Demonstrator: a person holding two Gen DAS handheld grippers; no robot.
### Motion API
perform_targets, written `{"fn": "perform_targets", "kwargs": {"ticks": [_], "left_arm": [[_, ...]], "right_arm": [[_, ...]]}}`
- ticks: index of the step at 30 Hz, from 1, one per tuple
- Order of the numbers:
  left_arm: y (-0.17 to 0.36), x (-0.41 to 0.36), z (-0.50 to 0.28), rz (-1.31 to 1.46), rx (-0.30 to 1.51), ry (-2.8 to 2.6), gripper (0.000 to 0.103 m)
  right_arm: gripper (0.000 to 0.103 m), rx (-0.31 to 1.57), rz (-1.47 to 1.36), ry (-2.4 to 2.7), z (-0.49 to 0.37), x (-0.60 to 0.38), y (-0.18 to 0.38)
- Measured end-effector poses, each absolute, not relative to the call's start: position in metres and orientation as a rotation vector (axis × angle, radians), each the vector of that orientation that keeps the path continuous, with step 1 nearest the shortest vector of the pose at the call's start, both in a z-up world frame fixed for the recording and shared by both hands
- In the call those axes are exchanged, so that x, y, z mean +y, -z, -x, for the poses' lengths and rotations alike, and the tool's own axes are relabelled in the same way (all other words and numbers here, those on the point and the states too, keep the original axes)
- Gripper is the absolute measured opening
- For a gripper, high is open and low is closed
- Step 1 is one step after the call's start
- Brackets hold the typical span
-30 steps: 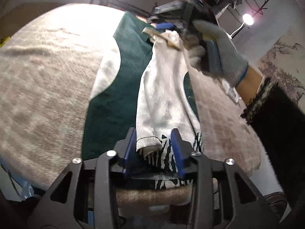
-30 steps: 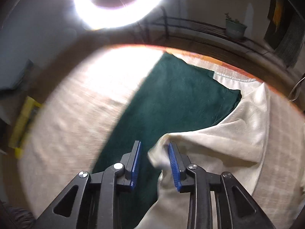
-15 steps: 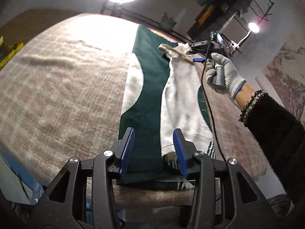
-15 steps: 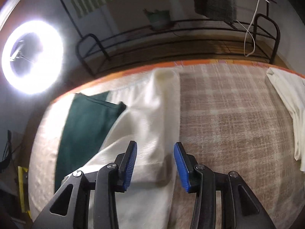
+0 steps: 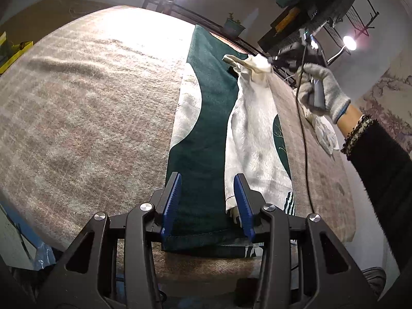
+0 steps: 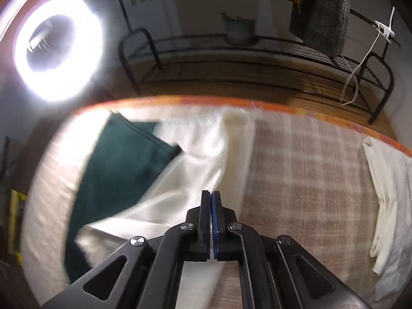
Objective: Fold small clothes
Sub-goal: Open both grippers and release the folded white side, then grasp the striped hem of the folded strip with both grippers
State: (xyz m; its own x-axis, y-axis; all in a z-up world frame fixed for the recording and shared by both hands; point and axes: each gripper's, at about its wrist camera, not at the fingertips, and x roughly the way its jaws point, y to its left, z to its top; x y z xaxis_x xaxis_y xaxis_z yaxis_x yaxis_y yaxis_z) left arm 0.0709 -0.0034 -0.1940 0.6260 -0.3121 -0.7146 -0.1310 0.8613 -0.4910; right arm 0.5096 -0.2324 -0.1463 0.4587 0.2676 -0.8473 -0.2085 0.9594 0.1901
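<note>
A dark green garment with white patches lies stretched along the plaid table cover, and a cream-white fold lies on top of it. My left gripper is open and empty over the garment's near hem. My right gripper is shut, its blue pads pressed together with no cloth showing between them; the cream cloth and the green cloth lie just ahead of it. In the left wrist view the right gripper sits at the lifted far tip of the cream fold, held by a gloved hand.
The plaid table cover spreads wide to the left. A second cream garment lies at the table's right edge. A ring light and a black metal rack stand beyond the far edge.
My left gripper let go of the near hem and opened wide. My right gripper let go of the cream cloth, turned right, then shut. The cream fold now lies flatter on the green garment.
</note>
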Motion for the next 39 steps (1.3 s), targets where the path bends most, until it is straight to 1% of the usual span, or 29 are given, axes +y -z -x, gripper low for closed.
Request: {"fn": "perform_targets", "kwargs": {"ticks": [6, 12, 14, 15, 16, 18, 20, 22, 26, 31, 35, 39], "left_arm": [[0.195, -0.005, -0.073, 0.542, 0.9, 0.109, 0.043], [0.2, -0.001, -0.075, 0.548, 0.915, 0.082, 0.043], [0.2, 0.001, -0.076, 0.548, 0.912, 0.075, 0.043], [0.199, 0.002, -0.075, 0.547, 0.907, 0.073, 0.043], [0.197, 0.002, -0.075, 0.542, 0.9, 0.071, 0.043], [0.193, 0.001, -0.073, 0.526, 0.887, 0.069, 0.043], [0.19, 0.0, -0.072, 0.516, 0.879, 0.069, 0.043], [0.186, -0.001, -0.07, 0.502, 0.871, 0.064, 0.043], [0.175, -0.002, -0.066, 0.45, 0.846, 0.058, 0.043], [0.163, 0.005, -0.062, 0.432, 0.836, 0.056, 0.043], [0.154, 0.015, -0.062, 0.429, 0.858, 0.084, 0.043], [0.147, 0.02, -0.067, 0.363, 0.913, 0.131, 0.043]], "right_arm": [[0.0, 1.024, -0.218, -0.378, -0.523, -0.209, 0.128], [0.0, 1.009, -0.329, -0.44, -0.549, -0.155, 0.135], [0.007, 1.023, -0.386, -0.458, -0.556, -0.143, 0.141], [0.024, 1.036, -0.424, -0.468, -0.559, -0.139, 0.143], [0.031, 1.034, -0.455, -0.49, -0.559, -0.137, 0.143], [0.031, 0.989, -0.489, -0.529, -0.551, -0.14, 0.133], [0.031, 0.969, -0.451, -0.529, -0.542, -0.146, 0.121], [0.031, 0.964, -0.387, -0.486, -0.53, -0.157, 0.109], [0.032, 0.937, -0.363, -0.461, -0.492, -0.198, 0.085], [0.033, 0.912, -0.328, -0.425, -0.419, -0.254, 0.057], [0.034, 0.911, -0.345, -0.418, -0.357, -0.286, 0.048], [0.035, 0.948, -0.342, -0.42, -0.29, -0.305, 0.057]]}}
